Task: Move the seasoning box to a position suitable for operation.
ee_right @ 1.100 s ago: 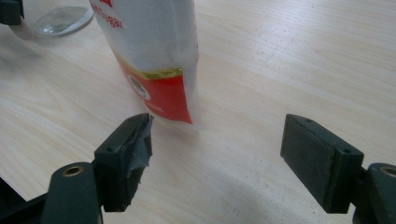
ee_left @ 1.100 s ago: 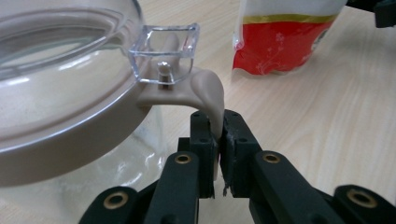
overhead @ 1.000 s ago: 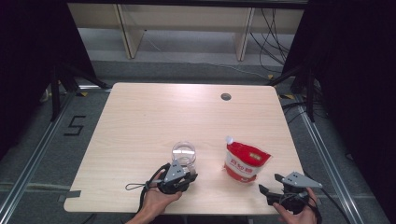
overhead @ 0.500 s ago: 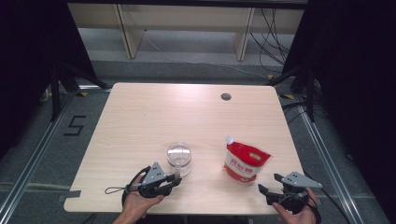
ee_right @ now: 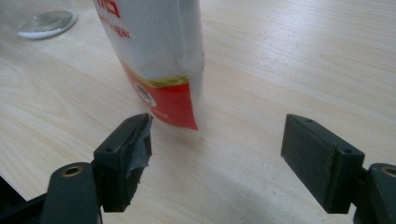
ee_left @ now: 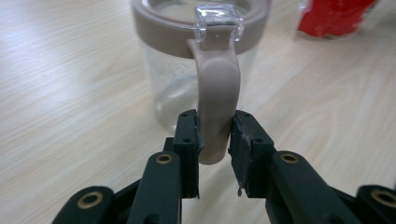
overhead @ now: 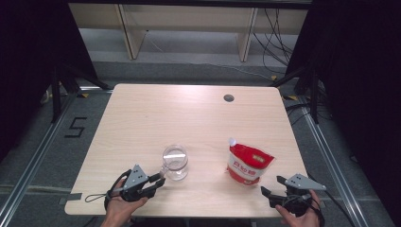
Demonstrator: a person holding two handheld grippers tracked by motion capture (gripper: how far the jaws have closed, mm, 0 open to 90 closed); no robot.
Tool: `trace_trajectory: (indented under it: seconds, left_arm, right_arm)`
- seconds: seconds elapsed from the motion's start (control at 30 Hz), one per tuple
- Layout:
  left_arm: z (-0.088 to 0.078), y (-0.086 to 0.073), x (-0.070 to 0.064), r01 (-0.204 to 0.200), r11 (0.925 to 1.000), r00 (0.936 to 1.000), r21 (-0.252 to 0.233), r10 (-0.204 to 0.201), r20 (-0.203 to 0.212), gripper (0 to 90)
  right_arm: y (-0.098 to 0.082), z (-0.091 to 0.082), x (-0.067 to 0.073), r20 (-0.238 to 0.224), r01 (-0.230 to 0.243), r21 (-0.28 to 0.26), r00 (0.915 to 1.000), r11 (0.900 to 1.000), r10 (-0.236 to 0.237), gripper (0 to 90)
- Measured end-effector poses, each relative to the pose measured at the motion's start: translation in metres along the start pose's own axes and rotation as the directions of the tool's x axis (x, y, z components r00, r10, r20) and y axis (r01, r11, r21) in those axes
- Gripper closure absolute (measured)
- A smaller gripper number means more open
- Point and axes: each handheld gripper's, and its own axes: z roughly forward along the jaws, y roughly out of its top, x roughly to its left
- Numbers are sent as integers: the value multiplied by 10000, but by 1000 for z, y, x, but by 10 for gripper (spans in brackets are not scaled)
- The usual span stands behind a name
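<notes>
— Fingers [ee_left: 189, 140] of our left gripper [ee_left: 215, 154] stood narrow on either side of the jar's handle [ee_left: 217, 102]. We had just been opening them. The handle hung between the pads, one pad right against it and a thin gap at the other, so we gripped nothing.

— Where did we see the jar [overhead: 175, 161] from above?

— Near the front edge of the table [overhead: 189, 113], left of the middle, upright, with its lid [ee_left: 201, 21] on and a clear tab [ee_left: 219, 18] above the handle. Our left gripper [overhead: 158, 181] lay level just beside it, pointing at it from the front left.

— And our right gripper [overhead: 274, 194]?

— It rested at the front right corner with its fingers [ee_right: 128, 158] wide apart and nothing between them. In the right gripper view the pouch [ee_right: 161, 60] stood just beyond the left finger, not touching it.

— Did anything stand in our way?

— Little did. The pouch [overhead: 248, 163], red and white with a spout at its top corner, stood upright to the right of the jar, well apart from it, between the jar and our right gripper. In the left gripper view a red corner of it [ee_left: 331, 16] showed behind the jar. A round cable hole [overhead: 229, 98] sat far back on the table. Bare wood lay around both grippers, and a "5" [overhead: 75, 127] marked the floor to the left.
</notes>
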Motion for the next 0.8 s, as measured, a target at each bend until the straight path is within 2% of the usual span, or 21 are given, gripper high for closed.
trace_trajectory:
  seconds: [0.07,0.1,0.17,0.2,0.27,0.3,0.33,0.37,0.4,0.47,0.5,0.53,0.57,0.67,0.8]
  left_arm:
    - [-1,0,5,183,9998,9993,-78,-186,-332,716]
    - [0,0,7,282,9995,9985,-120,-287,-477,711]
    - [2,0,10,393,9991,9961,-167,-405,-786,704]
    - [3,0,11,427,9989,9954,-204,-443,-855,706]
    - [5,1,13,664,9974,9913,-266,-690,-1123,712]
    - [7,1,14,714,9971,9893,-266,-742,-1256,716]
    - [9,1,15,730,9967,9876,-365,-773,-1369,720]
    - [9,2,16,577,9979,9875,-297,-614,-1449,726]
    - [10,2,16,598,9977,9867,-308,-638,-1497,732]
    - [12,3,18,399,9987,9882,-304,-439,-1464,739]
    - [13,4,18,285,9993,9889,-240,-316,-1450,742]
    - [14,4,19,217,9994,9901,-272,-253,-1383,744]
    - [15,4,19,163,9994,9909,-311,-203,-1330,745]
    - [17,6,17,-140,9996,9938,-262,110,-1104,747]
    - [21,7,13,-434,9986,9965,-293,412,-721,747]
  right_arm:
    - [0,0,1,38,-102,48,9999,9999,102,252]
    - [0,-1,3,61,-399,167,9992,9991,398,252]
    - [0,-1,3,73,-332,130,9994,9994,331,252]
    - [-1,-1,3,99,-450,153,9989,9989,449,252]
    - [0,0,-1,-29,9,-13,10000,10000,-9,251]
    - [0,0,0,-58,-35,-67,10000,10000,35,251]
    - [-1,-1,2,-47,-349,16,9994,9994,350,251]
    - [-1,-1,3,-50,-365,42,9993,9993,365,251]
    - [-1,-1,1,-31,-129,-34,9999,9999,129,251]
    - [-2,-2,2,62,-344,47,9994,9994,343,251]
    - [-2,-1,-1,91,-122,-93,9999,9999,123,251]
    - [-2,-2,1,29,-390,-26,9992,9992,390,251]
    - [-2,-2,-2,-78,-141,-140,9999,9998,140,251]
    - [-3,-2,-3,-132,-24,-191,9999,9998,21,252]
    - [-4,-3,-2,-66,-352,-68,9994,9994,352,252]
